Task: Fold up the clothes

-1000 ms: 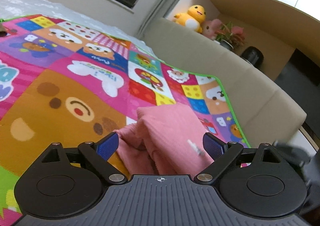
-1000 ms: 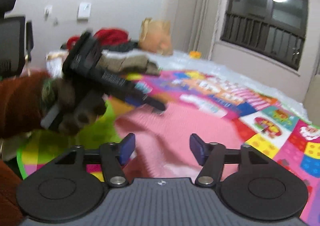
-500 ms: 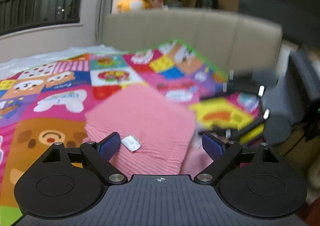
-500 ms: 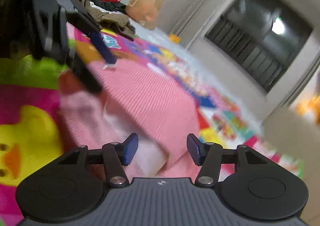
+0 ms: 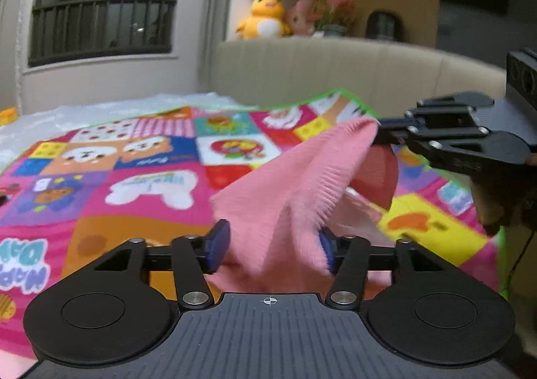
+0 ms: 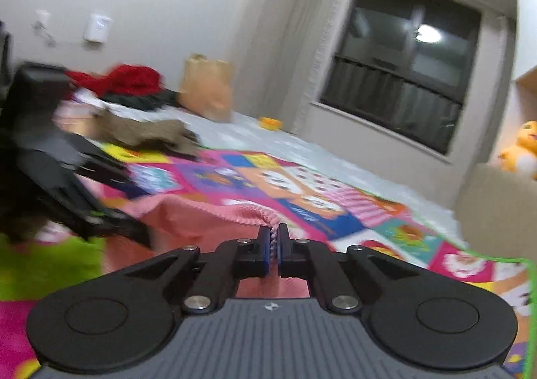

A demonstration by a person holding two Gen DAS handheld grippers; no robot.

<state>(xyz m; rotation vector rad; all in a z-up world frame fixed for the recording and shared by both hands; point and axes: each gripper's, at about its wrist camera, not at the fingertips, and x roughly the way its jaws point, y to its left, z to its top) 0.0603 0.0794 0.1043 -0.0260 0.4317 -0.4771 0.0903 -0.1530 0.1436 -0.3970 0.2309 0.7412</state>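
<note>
A pink ribbed knit garment [image 5: 288,197] lies on the colourful play mat [image 5: 134,177]. My right gripper [image 6: 274,244] is shut on its ribbed edge [image 6: 265,214] and lifts that corner off the mat. It also shows in the left wrist view [image 5: 379,134], pinching the raised corner. My left gripper [image 5: 268,244] has its jaws partly apart, with the garment's near folds bunched between the blue pads [image 5: 218,241]. The left gripper appears blurred at the left of the right wrist view [image 6: 84,197].
A beige sofa back [image 5: 335,70] borders the mat's far edge, with plush toys [image 5: 265,14] on the shelf above. A pile of clothes [image 6: 134,100] and a paper bag [image 6: 208,90] sit at the mat's other end. A dark window [image 6: 402,90] is behind.
My right gripper has closed on the garment's edge and raised it. My left gripper's jaws have narrowed around the near folds. The garment went from lying flat to being pulled up into a peak.
</note>
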